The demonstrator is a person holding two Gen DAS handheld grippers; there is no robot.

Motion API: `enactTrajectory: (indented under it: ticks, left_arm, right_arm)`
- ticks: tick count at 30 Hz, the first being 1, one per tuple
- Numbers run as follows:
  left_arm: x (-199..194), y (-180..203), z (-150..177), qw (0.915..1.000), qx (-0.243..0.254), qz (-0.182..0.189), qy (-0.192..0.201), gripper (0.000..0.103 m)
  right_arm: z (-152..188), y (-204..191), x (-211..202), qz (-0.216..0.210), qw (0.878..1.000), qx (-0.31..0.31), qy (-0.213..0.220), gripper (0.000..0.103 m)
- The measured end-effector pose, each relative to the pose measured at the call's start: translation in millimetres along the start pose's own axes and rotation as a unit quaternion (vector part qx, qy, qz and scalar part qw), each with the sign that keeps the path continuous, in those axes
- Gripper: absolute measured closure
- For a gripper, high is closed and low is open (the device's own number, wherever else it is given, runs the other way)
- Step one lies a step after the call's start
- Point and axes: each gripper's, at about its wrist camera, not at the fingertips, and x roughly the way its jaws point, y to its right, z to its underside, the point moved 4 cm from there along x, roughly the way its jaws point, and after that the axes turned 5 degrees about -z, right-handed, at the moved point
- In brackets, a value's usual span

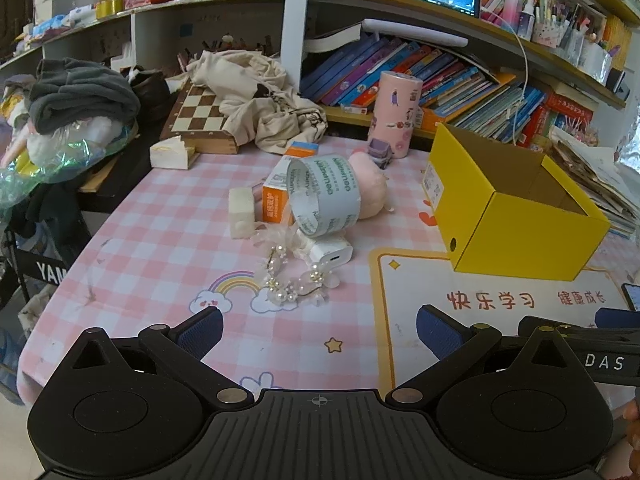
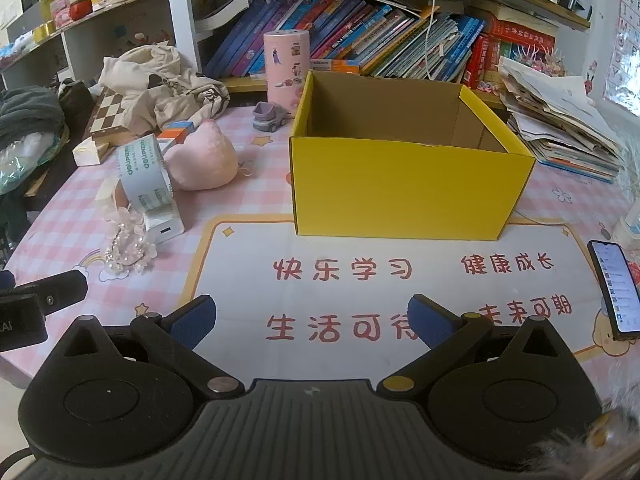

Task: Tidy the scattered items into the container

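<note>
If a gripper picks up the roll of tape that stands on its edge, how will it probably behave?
The roll of tape is a wide, thin-walled ring, so it probably weighs little and may flex if squeezed across its width. Standing on its curved edge against the pink plush toy, it could roll or topple when nudged.

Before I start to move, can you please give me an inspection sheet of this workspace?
Surface: table under pink checked cloth, printed mat in front.
Job's things: yellow box open, looks empty; tape roll, plush toy, charger, bead garland, sponge block, orange carton clustered left of it.
Clutter: chessboard, cloth bag, pink canister, phone.
Grippers: left gripper and right gripper open, empty.
Cables: white cable hanging at shelf.
Surroundings: crowded bookshelves.
</note>
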Motion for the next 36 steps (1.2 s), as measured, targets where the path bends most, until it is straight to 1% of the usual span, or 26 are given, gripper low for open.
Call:
enactTrajectory:
  ticks: [13,36]
  left_arm:
    - [1.6,-4.6,1.4,0.9999,-0.009,0.003,-0.004,0.0]
    - [-4.5,-1.5,3.8,0.9999,-0.009,0.011,-0.002,0.0]
  right_arm:
    - [0.5,-6.9,3.8,0.003,1.0,-0.003,-0.004,0.0]
    - [2.3,-3.8,-0.4,0.001,1.0,-0.008,-0.003,0.0]
